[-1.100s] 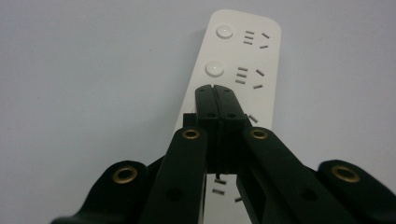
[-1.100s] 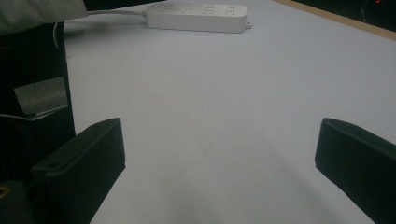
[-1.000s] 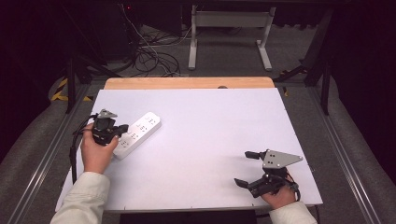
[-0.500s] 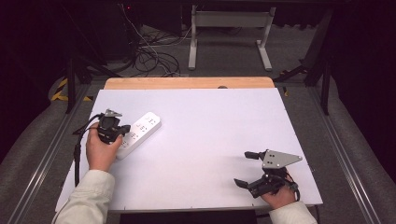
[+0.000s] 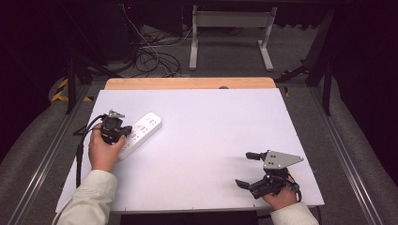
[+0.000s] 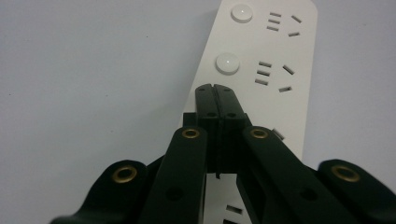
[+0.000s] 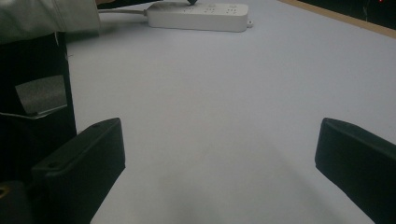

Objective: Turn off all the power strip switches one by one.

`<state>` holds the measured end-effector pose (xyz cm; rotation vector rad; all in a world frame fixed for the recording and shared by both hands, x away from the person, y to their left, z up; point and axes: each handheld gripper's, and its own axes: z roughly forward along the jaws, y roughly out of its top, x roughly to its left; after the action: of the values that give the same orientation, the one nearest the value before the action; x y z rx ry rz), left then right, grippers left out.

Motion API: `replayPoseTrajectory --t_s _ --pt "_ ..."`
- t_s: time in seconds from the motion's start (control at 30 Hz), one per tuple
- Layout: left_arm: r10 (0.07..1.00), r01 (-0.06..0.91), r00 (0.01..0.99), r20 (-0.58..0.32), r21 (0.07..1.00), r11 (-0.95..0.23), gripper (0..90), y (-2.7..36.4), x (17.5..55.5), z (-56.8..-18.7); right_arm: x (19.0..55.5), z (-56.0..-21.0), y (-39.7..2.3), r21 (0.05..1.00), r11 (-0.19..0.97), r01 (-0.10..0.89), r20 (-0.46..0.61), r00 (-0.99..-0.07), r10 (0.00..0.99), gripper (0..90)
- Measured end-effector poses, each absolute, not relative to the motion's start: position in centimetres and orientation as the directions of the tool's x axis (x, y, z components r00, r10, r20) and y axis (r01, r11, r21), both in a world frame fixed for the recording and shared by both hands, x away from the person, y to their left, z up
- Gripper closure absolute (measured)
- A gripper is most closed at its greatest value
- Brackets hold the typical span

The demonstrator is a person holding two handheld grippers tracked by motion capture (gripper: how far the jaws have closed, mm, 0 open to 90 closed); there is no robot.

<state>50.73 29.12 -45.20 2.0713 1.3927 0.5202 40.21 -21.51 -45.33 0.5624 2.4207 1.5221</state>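
Observation:
A white power strip lies slanted on the left part of the white table. My left gripper is over its near half with both jaws pressed together and nothing between them. In the left gripper view the shut tips point at the power strip, just short of a round white button; whether they touch it I cannot tell. My right gripper rests near the front right edge, jaws wide apart over bare table. The right gripper view shows its open jaws and the power strip far off.
A wooden strip runs along the table's far edge. Beyond it, cables lie on the floor beside a metal frame. A black cable trails from the left gripper. A white sleeve is at the top left of the right gripper view.
My left gripper has shifted a little to the right over the power strip, still shut. The right gripper has not moved.

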Motion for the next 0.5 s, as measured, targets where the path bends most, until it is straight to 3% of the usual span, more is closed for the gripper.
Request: replayPoseTrajectory --t_s 0.5 --pt "0.919 0.685 0.391 0.047 0.652 -0.325 90.0 28.80 50.72 -45.27 40.10 -45.30 -21.56 0.901 0.385 0.199 0.014 -0.901 0.433 2.3"
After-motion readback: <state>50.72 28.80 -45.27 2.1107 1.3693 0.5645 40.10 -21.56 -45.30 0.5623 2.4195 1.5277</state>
